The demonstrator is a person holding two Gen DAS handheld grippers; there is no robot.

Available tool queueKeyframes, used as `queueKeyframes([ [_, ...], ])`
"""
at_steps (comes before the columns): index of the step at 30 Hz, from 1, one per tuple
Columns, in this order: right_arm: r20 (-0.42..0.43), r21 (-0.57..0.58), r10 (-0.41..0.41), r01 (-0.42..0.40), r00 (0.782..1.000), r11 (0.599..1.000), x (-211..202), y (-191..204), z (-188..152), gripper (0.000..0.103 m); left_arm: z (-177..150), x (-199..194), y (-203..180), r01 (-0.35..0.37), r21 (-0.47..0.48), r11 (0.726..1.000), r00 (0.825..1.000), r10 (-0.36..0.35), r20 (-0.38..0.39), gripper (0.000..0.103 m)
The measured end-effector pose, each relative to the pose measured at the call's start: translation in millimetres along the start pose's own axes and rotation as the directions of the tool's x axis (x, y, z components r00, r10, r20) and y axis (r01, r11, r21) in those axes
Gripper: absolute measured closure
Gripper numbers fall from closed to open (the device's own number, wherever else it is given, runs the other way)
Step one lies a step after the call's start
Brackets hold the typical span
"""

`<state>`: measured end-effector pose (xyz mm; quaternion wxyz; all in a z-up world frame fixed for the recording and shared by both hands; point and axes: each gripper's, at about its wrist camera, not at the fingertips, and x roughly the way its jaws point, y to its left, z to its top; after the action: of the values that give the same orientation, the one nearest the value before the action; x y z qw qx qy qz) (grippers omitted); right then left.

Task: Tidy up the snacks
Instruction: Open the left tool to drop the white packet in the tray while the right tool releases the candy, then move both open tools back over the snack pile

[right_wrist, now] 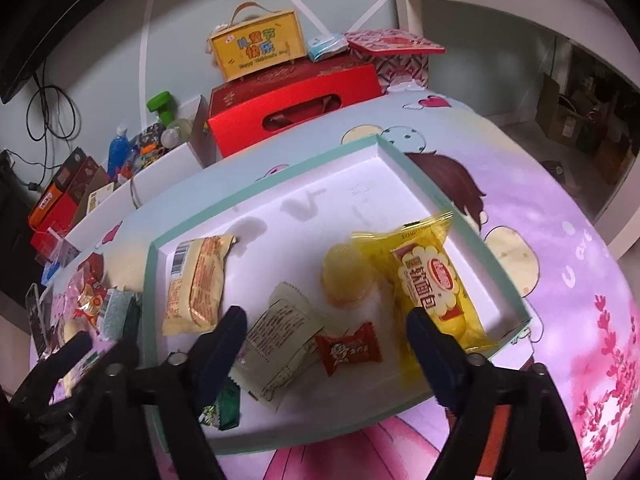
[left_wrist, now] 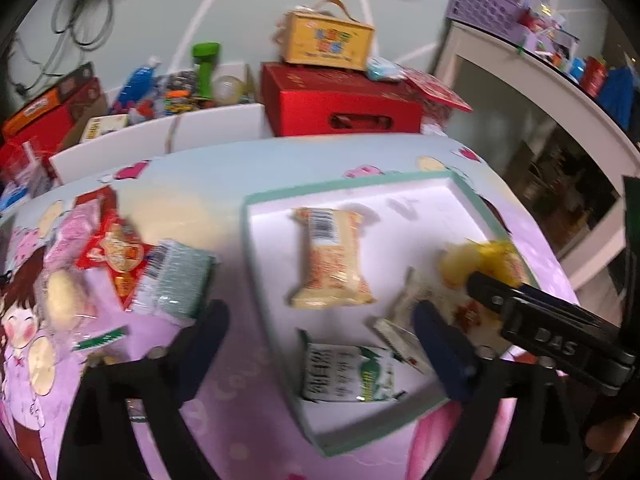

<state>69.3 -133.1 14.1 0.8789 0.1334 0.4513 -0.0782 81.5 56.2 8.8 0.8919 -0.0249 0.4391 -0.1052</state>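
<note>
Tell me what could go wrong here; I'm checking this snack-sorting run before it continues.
1. The yellow bread packet lies against the tray's right wall by the open right gripper; a nudge might tip it out.
2. The left gripper is open over the tray's left wall, with loose snacks outside; descending could catch the wall.

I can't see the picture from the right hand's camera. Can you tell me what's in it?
A white tray with a green rim sits on a cartoon tablecloth, holding a yellow bread packet, a jelly cup, a red candy and other snack packets. The right gripper hangs open above them, holding nothing.
</note>
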Motion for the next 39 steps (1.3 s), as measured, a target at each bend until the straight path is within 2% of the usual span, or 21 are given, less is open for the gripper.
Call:
queueKeyframes([
  [5, 0.026, 0.012, 0.002, -0.003, 1.000, 1.000, -1, -2, 1, 0.001, 0, -1, 22, -0.065, -0.056, 0.996, 0.998, 0.066, 0.016, 0.007],
  [14, 0.114, -0.011, 0.020, -0.019, 0.993, 1.000, -10, 4, 4, 0.000, -1, -3, 37, -0.105, -0.101, 0.989, 0.993, 0.109, 0.034, 0.006],
  [32, 0.088, -0.028, 0.050, -0.048, 0.995, 0.998, -4, 18, 2, 0.000, -3, -11, 63, -0.096, -0.167, 0.981, 0.995, 0.101, 0.022, 0.006],
  [39, 0.092, -0.072, 0.100, -0.094, 0.991, 0.993, -7, 39, -1, 0.000, -5, -28, 91, -0.130, -0.216, 0.968, 0.990, 0.139, 0.027, 0.006],
])
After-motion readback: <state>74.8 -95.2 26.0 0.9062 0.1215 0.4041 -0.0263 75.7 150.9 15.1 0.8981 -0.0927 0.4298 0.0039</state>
